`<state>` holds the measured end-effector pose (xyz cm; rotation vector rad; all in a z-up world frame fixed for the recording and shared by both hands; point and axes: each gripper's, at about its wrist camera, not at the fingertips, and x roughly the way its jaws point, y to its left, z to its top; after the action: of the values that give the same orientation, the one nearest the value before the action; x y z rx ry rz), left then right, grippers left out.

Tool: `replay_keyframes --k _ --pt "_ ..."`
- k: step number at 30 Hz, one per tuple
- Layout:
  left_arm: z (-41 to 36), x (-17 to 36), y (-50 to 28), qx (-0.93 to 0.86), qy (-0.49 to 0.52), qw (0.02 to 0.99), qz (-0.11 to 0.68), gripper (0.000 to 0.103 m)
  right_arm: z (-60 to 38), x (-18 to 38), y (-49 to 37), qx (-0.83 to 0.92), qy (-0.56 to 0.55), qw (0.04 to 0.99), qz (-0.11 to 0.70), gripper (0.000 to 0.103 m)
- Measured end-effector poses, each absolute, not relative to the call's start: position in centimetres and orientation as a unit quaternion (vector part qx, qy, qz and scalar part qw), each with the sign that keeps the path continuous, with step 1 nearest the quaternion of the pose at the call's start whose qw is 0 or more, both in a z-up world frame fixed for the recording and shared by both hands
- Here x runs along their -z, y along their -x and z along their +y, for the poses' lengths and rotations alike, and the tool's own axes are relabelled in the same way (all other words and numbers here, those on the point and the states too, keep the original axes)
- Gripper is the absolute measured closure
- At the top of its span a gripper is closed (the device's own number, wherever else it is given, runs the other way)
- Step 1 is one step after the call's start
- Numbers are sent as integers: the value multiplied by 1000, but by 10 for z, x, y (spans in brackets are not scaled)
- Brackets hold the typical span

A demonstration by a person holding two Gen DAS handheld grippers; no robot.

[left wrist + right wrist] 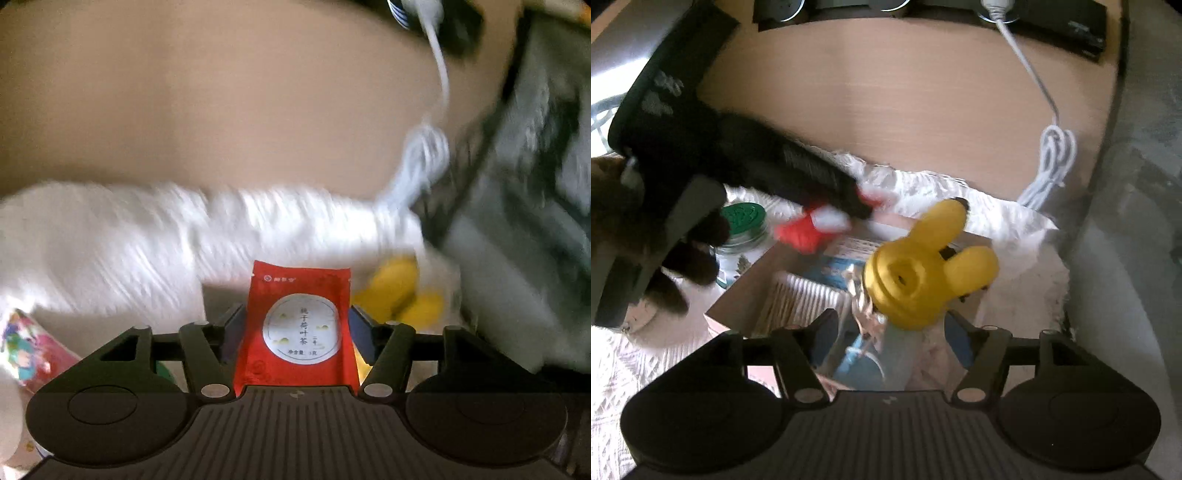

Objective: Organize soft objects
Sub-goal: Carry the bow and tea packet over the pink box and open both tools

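Note:
A red tea sachet (295, 325) with a round white label stands flat between the jaws of my left gripper (295, 314). The pads sit at its side edges, and a sliver of yellow shows past its right edge, so I see no squeeze. In the right wrist view the left gripper (862, 206) reaches in from the left, the sachet (809, 229) a red blur under its tip. My right gripper (892, 332) is open. A yellow soft toy (923, 266) with two rounded ears hangs just beyond its fingertips, over a cardboard box (738, 302).
The box holds packets and a ribbed white item and sits on a white knitted cloth (1015, 229). A green-lidded glass jar (742, 218) stands to its left. A bundled white cable (1052, 158) lies on the tan tabletop (886, 92). A colourful packet (26, 347) lies lower left.

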<state>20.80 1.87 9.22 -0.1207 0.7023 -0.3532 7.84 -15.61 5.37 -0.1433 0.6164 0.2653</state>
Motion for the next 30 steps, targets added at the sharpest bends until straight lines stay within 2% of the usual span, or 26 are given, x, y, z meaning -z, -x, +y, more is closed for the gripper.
replay_keyframes --k 3,10,15,24,30 --pt "30 -100 -206 222 116 904 346 37 -164 -54 -72 -118 51 946 296 38" --pt "53 -101 -169 264 159 890 335 37 -163 -56 -54 -99 -2 957 274 38" --pt "83 -94 -149 232 187 892 340 37 -151 -64 -35 -101 -1 967 234 27" --pt "169 -87 -105 146 221 907 327 37 -130 -62 -31 -154 18 950 271 27" --pt "141 -101 -126 193 251 896 312 37 -120 -55 -30 -156 6 946 286 27"
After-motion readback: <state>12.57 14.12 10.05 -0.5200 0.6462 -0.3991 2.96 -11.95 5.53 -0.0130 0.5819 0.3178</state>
